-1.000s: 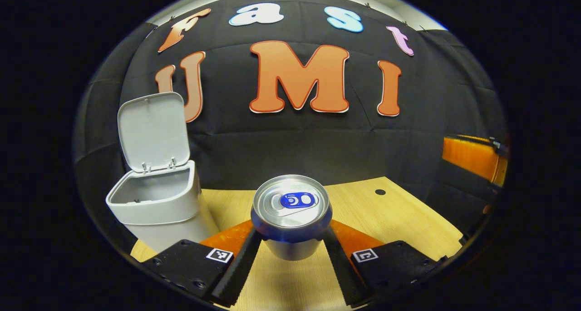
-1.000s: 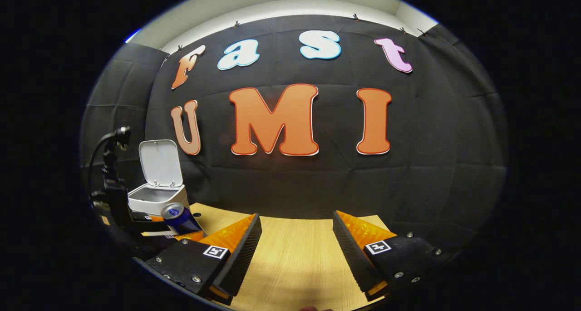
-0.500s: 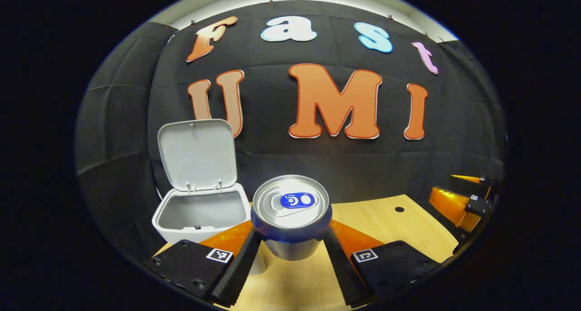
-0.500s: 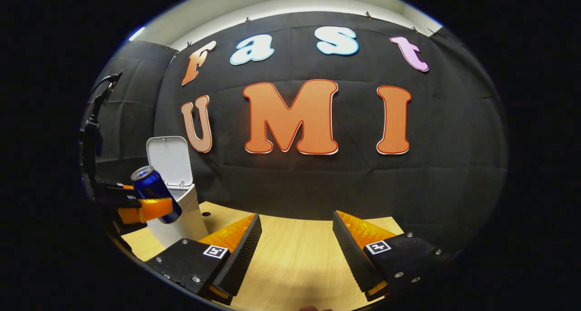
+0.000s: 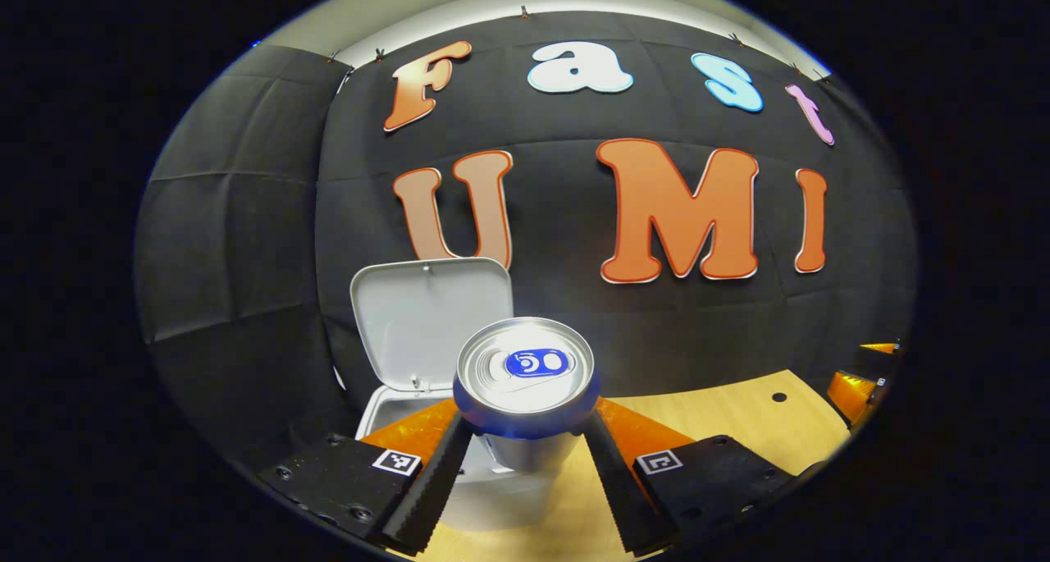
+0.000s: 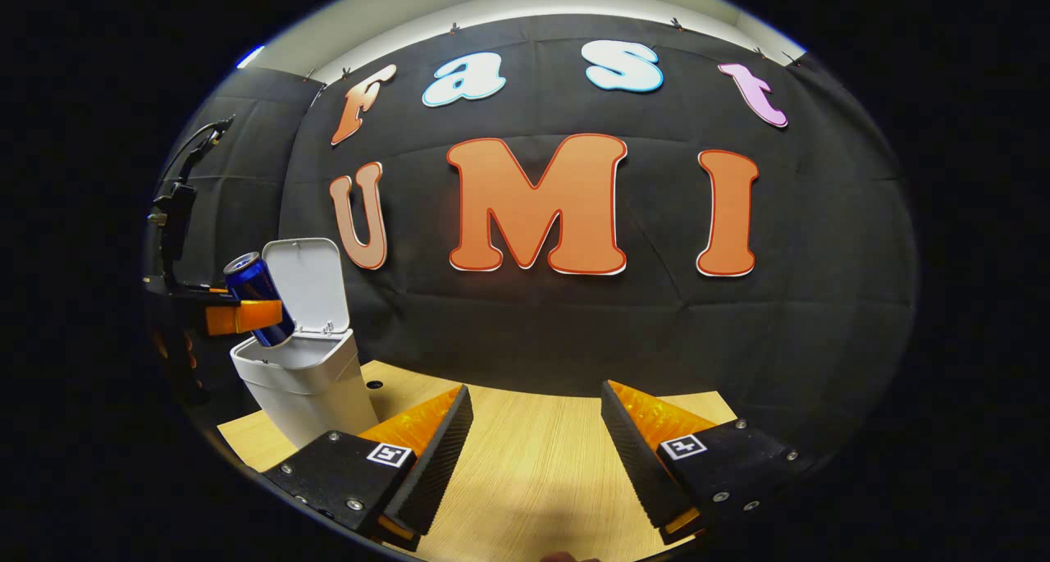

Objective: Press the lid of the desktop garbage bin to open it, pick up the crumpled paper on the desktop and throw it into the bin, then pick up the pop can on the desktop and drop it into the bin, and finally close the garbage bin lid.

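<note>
Item: can (image 5: 525, 373), clamped in our left hand-held gripper (image 5: 525, 463); lifted off tabletop (image 6: 525, 463) since 1 s ago, now over open bin (image 6: 299, 373) at left edge. Drop imminent. Right hand-held gripper (image 6: 533, 447): fingers apart, idle.

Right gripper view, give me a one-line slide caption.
Left gripper holds the blue metal pop can over the open white plastic bin.

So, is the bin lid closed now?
No, the lid stands up behind the open bin, with the can held above it.
</note>
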The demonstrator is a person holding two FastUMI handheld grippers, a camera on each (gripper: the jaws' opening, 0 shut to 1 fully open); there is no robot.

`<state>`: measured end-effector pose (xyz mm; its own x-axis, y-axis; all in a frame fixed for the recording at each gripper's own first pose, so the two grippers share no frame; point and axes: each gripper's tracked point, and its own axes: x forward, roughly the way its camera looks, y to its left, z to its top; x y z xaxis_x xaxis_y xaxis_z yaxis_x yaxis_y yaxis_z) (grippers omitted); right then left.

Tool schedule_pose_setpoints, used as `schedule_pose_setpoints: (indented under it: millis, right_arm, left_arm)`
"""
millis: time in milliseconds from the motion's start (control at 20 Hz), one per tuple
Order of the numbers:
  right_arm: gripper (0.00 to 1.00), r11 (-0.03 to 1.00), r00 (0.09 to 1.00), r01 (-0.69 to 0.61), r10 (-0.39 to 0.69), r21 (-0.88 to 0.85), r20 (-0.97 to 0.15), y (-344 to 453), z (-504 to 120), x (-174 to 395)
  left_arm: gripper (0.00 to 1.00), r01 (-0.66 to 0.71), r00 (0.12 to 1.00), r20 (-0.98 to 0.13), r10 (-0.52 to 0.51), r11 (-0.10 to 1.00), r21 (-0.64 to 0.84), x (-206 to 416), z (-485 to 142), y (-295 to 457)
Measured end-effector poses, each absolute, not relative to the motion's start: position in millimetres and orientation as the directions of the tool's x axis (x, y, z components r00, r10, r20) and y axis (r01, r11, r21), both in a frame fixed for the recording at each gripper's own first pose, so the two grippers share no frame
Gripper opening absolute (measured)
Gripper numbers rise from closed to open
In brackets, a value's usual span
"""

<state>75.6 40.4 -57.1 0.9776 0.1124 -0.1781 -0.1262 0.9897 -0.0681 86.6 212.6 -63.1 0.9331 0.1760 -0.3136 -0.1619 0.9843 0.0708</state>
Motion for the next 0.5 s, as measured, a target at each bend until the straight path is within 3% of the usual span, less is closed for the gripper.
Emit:
schedule_pose_setpoints:
  millis: [500]
  right_arm:
    - [0.94,0.993,0.977,-0.084,0.066,-0.082,-0.202,29,-63,75]
  left_arm:
    - [0.81,-0.228,0.921,-0.297,0.253,0.966,0.118,136,-96,268]
